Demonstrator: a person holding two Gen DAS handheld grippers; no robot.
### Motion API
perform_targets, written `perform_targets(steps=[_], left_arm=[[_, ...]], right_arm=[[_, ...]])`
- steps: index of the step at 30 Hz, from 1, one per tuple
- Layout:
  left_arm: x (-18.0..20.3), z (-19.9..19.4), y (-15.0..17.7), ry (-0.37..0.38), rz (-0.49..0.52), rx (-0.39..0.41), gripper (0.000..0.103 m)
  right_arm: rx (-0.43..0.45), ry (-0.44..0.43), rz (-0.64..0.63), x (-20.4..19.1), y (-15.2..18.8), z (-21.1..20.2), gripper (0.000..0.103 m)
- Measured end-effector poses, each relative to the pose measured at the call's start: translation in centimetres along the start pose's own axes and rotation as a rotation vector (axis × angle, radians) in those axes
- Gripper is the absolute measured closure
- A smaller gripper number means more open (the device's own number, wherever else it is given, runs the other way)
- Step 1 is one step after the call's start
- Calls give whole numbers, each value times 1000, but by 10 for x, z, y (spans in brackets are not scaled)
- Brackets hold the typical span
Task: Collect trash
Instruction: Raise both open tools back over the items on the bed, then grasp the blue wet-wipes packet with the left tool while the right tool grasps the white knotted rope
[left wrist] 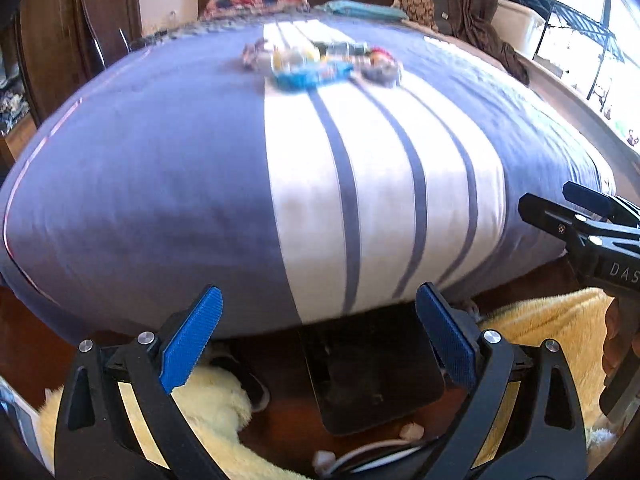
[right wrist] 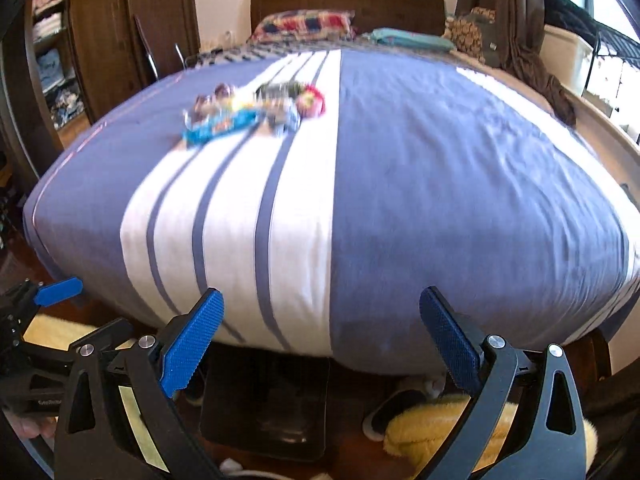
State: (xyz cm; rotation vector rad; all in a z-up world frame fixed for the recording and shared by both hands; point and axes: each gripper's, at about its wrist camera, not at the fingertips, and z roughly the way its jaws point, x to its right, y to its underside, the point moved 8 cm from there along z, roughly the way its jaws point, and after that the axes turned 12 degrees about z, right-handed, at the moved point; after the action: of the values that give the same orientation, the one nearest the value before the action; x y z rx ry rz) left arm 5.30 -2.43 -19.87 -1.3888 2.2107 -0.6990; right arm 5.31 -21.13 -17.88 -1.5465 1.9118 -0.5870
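Observation:
A pile of trash wrappers (left wrist: 320, 62) lies in the middle of the bed (left wrist: 160, 160), with a blue packet in front and red and silver pieces behind. It also shows in the right wrist view (right wrist: 256, 110), far left of centre. My left gripper (left wrist: 320, 340) is open and empty, low by the foot of the bed. My right gripper (right wrist: 322, 340) is open and empty at the same height. The right gripper's body shows at the right edge of the left wrist view (left wrist: 584, 232). The left gripper's blue fingertip shows at the left edge of the right wrist view (right wrist: 60, 290).
A black bin (left wrist: 376, 376) stands on the floor under the foot of the bed, also in the right wrist view (right wrist: 268, 404). A yellow fluffy rug (left wrist: 540, 332) and a shoe (right wrist: 396, 404) lie beside it. Wardrobe on the left, window and curtain on the right.

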Motion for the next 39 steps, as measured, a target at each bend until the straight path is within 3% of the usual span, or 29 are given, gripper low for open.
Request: perform_targets(steps=[10, 22, 27, 34, 37, 39], left_arm=[[-30, 1, -54, -53, 8, 45, 10], [-67, 47, -96, -56, -22, 9, 10], [-75, 63, -113, -52, -21, 7, 10], [-74, 80, -132, -2, -20, 11, 11], [-69, 90, -140, 18, -6, 5, 11], [-66, 99, -145, 38, -2, 0, 11]], right_arm=[[63, 18, 1, -3, -57, 11, 4], [3, -26, -25, -32, -96, 89, 6], [-30, -77, -30, -45, -109, 112, 30], [-47, -90, -64, -60, -120, 137, 45], [-49, -105, -79, -64, -121, 142, 69], [-42, -109, -78, -62, -122, 140, 74]])
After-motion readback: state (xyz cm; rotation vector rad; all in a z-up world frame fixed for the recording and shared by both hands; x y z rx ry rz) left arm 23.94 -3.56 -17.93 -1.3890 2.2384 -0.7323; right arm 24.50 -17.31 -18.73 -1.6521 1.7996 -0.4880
